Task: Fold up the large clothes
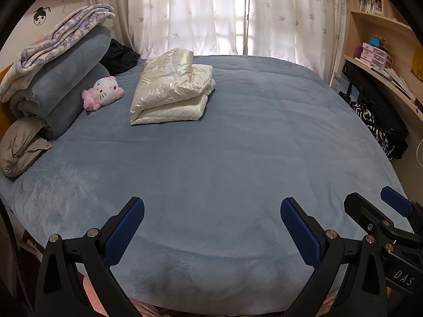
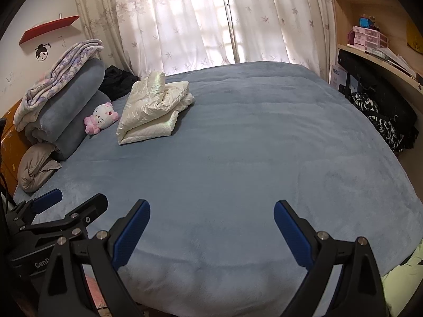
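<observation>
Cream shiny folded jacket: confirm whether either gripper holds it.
No, the cream shiny folded jacket lies alone on the blue bedspread.

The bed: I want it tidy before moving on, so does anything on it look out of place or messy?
Nothing stands out. The cream jacket lies folded on the blue bedspread, beside the plush toy. Both grippers are open and empty.
</observation>
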`<state>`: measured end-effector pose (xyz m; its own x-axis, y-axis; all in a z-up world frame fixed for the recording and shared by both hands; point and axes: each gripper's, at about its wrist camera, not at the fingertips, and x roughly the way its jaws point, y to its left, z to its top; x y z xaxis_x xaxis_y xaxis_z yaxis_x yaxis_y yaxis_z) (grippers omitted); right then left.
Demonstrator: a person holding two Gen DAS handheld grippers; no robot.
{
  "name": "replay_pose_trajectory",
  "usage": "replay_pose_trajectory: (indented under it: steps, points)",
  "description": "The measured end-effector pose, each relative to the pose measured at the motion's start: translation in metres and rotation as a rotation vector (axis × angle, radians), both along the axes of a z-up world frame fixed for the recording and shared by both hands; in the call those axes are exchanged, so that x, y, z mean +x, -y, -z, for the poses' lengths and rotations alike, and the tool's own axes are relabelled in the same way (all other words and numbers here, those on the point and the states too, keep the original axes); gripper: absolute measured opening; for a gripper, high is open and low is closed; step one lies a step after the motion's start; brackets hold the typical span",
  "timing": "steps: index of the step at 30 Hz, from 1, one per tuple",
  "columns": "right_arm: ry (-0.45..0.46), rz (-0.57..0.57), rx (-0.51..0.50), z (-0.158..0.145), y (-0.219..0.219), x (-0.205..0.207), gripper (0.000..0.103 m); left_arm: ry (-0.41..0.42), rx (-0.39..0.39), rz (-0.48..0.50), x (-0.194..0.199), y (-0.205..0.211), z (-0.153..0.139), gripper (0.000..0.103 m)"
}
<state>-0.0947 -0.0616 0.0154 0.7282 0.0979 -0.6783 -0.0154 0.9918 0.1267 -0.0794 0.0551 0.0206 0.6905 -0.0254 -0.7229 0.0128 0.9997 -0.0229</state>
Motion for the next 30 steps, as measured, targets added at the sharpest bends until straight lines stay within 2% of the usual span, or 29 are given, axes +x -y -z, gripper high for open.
replay_pose_trajectory:
  steps: [30]
  points:
    - [-0.019,0.003,0.008,0.0093,-0.0027,-0.0002,0.095,-0.016,0.010,-0.012,-0.0054,0.0028,0.0056,0.101]
